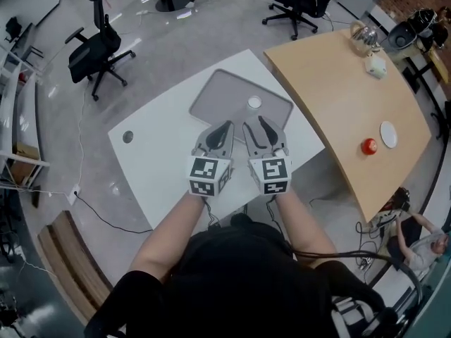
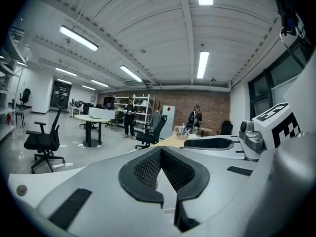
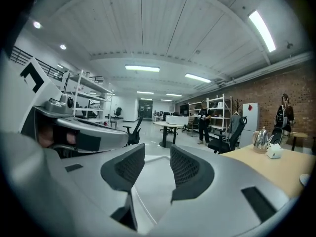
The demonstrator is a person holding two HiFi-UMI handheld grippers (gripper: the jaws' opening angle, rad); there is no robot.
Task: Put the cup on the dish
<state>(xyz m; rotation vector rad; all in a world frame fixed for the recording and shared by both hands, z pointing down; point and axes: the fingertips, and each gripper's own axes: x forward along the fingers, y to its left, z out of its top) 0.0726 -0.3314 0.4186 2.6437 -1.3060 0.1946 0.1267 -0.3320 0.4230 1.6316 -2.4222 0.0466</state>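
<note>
- The left tongs [image 2: 160, 150] are seen closed, tips together, with nothing gripped.
- The right tongs [image 3: 157, 149] are held apart and empty.
- Both are held side by side above the white counter [image 1: 158, 157], touching nothing.
- The cup [image 1: 254, 103] is found at twelve o'clock of the right tongs, apparently upright on a grey tray [image 1: 215, 94].
- A small white plate [image 1: 388, 134] is seen well apart at three o'clock, on the wooden counter [image 1: 331, 83], beside a red object [image 1: 369, 146]. Which of the two is the dish meant cannot be told.
- The cup is judged small, light, stiff yet crushable. It is best taken gently across the mid-wall.
</note>
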